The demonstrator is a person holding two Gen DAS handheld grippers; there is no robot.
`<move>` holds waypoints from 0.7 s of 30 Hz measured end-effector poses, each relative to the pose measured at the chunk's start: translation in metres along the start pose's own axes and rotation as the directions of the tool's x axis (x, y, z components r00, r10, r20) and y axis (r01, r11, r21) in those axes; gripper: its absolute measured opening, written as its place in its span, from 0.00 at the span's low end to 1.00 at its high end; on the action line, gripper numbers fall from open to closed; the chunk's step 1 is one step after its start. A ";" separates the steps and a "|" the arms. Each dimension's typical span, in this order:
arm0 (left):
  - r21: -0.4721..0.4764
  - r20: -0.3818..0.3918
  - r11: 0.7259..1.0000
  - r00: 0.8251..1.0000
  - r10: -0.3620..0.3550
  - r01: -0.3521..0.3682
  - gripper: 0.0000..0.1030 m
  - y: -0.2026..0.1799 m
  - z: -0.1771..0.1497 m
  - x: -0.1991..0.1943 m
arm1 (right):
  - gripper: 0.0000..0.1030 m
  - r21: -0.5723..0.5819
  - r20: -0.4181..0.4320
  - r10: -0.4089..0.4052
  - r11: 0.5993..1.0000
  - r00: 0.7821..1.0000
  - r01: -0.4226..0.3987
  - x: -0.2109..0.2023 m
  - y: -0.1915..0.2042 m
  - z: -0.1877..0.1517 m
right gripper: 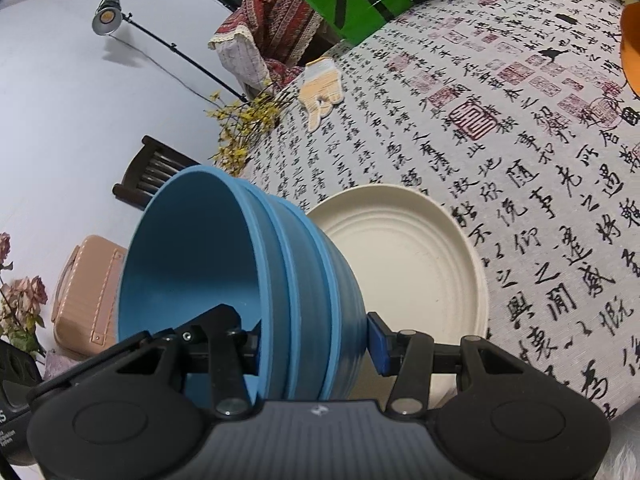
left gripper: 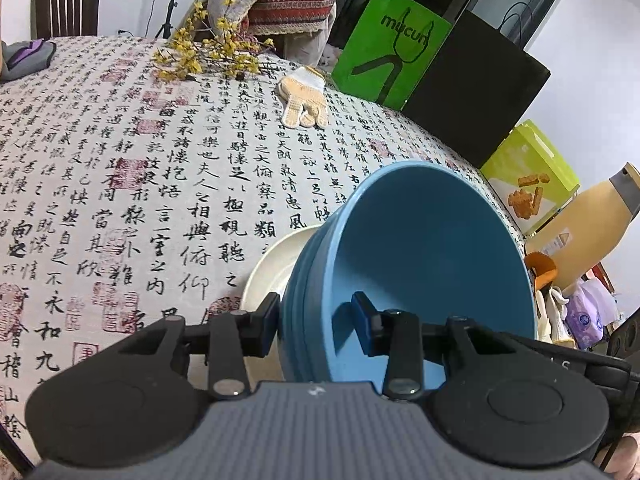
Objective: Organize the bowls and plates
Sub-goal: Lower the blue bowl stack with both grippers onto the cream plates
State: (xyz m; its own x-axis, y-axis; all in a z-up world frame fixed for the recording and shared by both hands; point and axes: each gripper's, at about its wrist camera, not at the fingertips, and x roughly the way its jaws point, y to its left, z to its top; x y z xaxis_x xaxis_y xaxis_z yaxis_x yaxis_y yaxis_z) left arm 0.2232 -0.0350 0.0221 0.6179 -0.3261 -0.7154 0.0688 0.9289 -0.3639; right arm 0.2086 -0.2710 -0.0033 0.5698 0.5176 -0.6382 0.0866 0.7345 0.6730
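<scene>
While each hand-held gripper pinches a stack of blue bowls, left (left gripper: 316, 326) and right (right gripper: 310, 342), a cream plate (right gripper: 404, 264) lies near the counter (right gripper: 500, 152) edge.

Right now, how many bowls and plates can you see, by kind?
Blue bowls: 3, nested, judging by the rims, gripped by both the left gripper and right gripper
Cream plates: 1, on the table
Total: 4
</scene>
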 end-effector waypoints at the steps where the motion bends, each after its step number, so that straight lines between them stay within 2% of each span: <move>1: -0.001 -0.004 1.000 1.000 -0.002 0.002 0.38 0.000 0.000 0.002 | 0.46 0.001 0.000 -0.003 1.000 1.000 0.003 0.000 -0.002 0.001; 21: -0.022 -0.039 1.000 0.999 -0.001 0.000 0.38 0.005 0.000 0.032 | 0.45 -0.011 -0.038 -0.049 0.999 0.998 0.048 0.022 -0.015 0.012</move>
State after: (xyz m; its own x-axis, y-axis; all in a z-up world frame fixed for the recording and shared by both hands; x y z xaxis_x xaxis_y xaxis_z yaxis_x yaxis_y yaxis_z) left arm 0.2434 -0.0406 -0.0027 0.5866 -0.3338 -0.7379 0.0517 0.9247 -0.3772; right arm 0.2301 -0.2761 -0.0235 0.5337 0.4974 -0.6839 0.1050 0.7635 0.6372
